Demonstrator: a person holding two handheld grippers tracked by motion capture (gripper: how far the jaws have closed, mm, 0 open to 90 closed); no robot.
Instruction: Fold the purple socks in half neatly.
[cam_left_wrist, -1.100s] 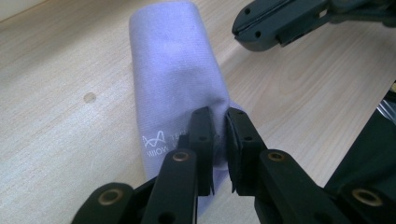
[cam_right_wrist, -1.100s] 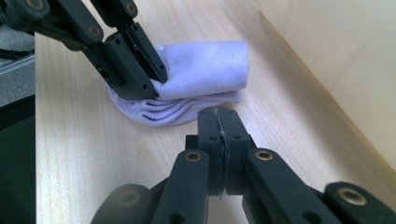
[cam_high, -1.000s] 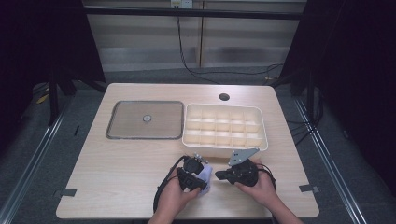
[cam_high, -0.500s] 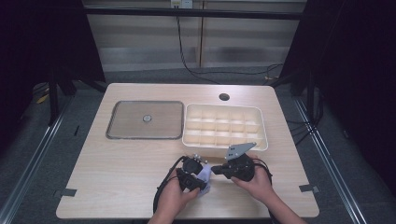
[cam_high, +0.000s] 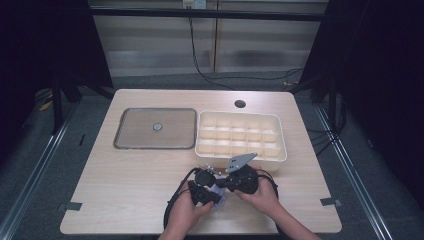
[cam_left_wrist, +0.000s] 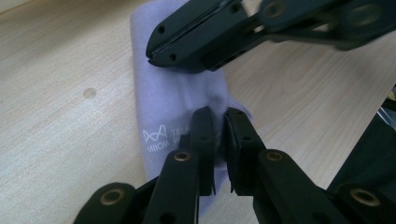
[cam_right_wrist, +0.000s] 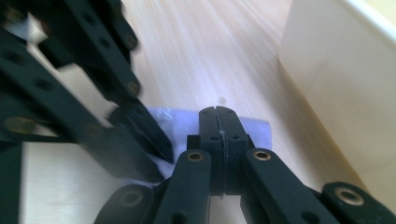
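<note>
In the high view both hands sit at the bottom centre of the frame, on the near edge of the table (cam_high: 125, 200). The left gripper (cam_high: 204, 192) and right gripper (cam_high: 235, 181) meet over a pale lilac cloth (cam_high: 217, 197), which lies flat on the wood just below the cream tray (cam_high: 280, 150) of small compartments. Left of that tray, in the middle of the frame, lies a flat grey lid (cam_high: 135, 127) with a small knob at its centre.

In the left gripper view the cloth (cam_left_wrist: 173, 102) runs from the upper middle down to the bottom centre, with white printed letters near the jaws. The left gripper (cam_left_wrist: 219, 133) pinches a raised fold of the cloth, its jaws nearly together with fabric between them. The right gripper (cam_left_wrist: 156, 49) enters from the upper right, jaws pressed together, its tip resting at the cloth's upper part.

In the right gripper view the right gripper (cam_right_wrist: 218, 114) is at centre, jaws pressed tight together over the cloth (cam_right_wrist: 254, 128); whether it nips any fabric I cannot tell. The left gripper (cam_right_wrist: 161, 147) comes in blurred from the left, and the tray wall (cam_right_wrist: 327, 79) fills the right side.
</note>
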